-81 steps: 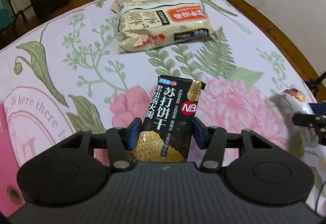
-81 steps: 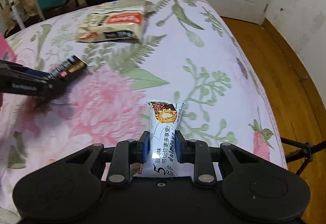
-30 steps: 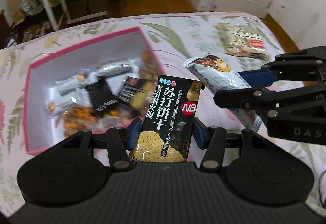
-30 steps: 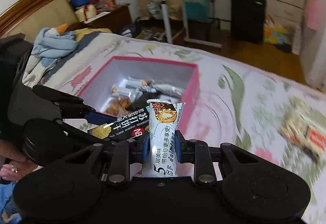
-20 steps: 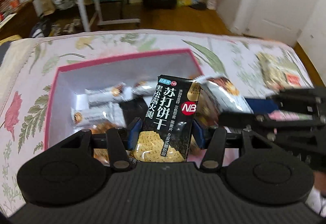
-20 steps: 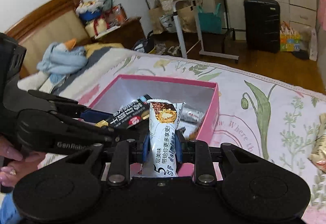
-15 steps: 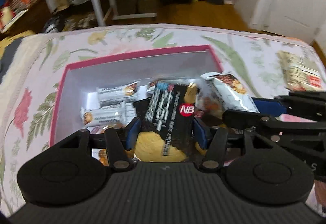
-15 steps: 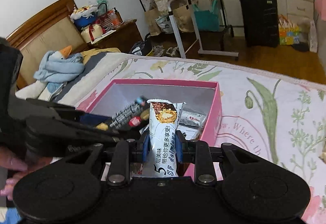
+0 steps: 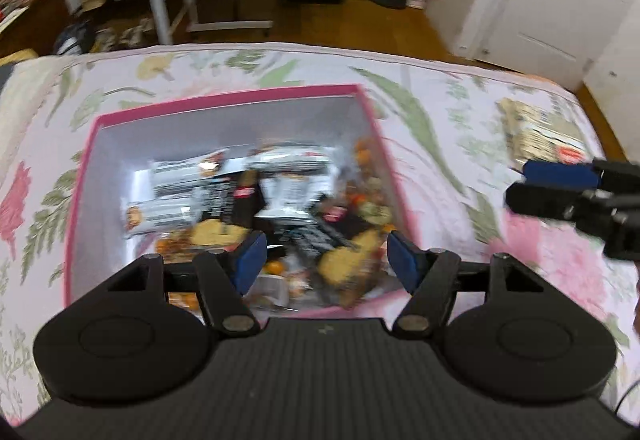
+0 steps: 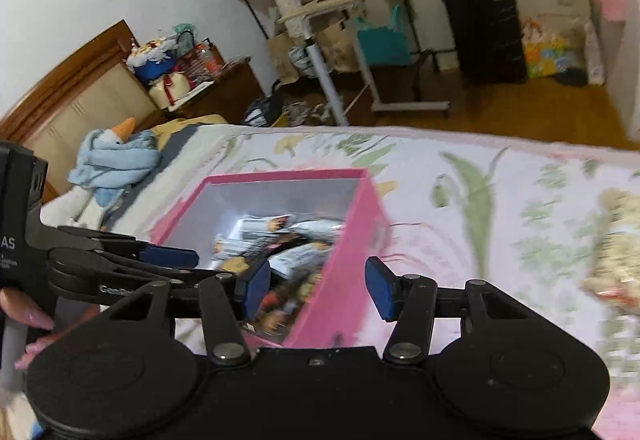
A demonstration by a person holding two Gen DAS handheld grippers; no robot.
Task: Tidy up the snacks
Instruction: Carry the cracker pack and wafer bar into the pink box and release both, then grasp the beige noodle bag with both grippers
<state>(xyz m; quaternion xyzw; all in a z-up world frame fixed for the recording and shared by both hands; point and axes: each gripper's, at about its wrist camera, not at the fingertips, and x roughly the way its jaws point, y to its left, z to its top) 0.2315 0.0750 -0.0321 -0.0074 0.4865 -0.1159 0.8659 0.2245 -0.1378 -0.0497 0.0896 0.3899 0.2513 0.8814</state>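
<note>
Snack packets (image 9: 288, 184) piled in pink box (image 9: 224, 98) on bed (image 9: 460, 108); one big pack (image 9: 536, 132) lies apart, blurred. Likely light, crinkly, slippery: pinch flat across the middle. Left tongs (image 9: 323, 254) and right tongs (image 10: 316, 288) both opening, nothing between.

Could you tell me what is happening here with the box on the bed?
A person is sorting snacks into a pink cardboard box on a floral bedspread. Both hand-held grippers are empty, their jaws opening. The left gripper hangs over the box's wrapped snacks; the right gripper sits over the box's near corner. A large beige snack bag lies outside on the bedspread.
</note>
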